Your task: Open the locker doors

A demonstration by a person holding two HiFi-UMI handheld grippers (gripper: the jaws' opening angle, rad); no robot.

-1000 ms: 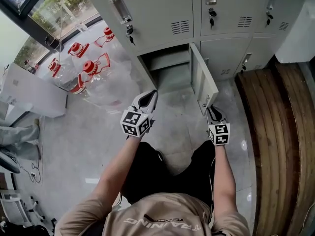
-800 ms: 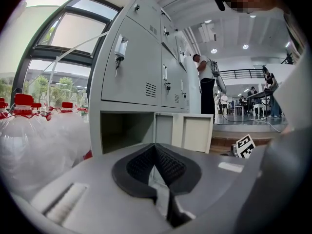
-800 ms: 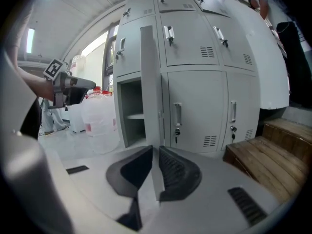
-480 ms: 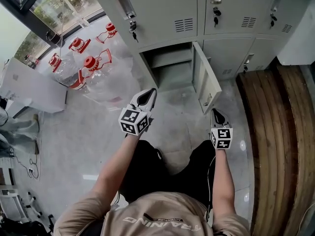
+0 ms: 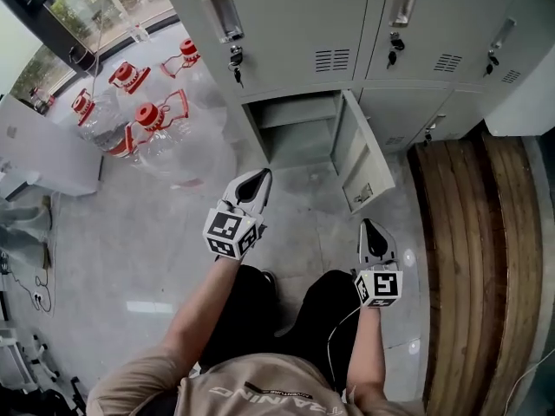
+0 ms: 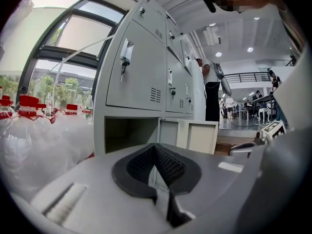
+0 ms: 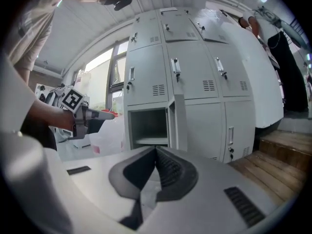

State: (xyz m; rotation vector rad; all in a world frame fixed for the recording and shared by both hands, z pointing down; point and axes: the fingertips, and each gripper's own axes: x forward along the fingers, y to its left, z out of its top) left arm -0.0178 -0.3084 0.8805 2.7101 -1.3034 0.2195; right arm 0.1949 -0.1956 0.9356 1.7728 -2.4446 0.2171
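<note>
Head view: a glossy grey floor point(image 5: 165, 241) lies before pale grey steel lockers point(image 5: 290, 16), and one low locker door point(image 5: 364, 159) hangs open.

Left gripper view: the left tongs point(image 6: 155, 149) are pressed together, empty.

Right gripper view: the right tongs point(image 7: 156, 152) have just closed on nothing.

The doors look stiff and light. The place to take hold is likely their recessed chrome pulls point(image 5: 218, 14).

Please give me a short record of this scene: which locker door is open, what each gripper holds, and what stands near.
Open door: lower left locker door, swung out
Other doors: closed
Left gripper: shut, empty
Right gripper: shut, empty, apart from the open door
Nearby: water bottles at left, wooden platform at right
</note>
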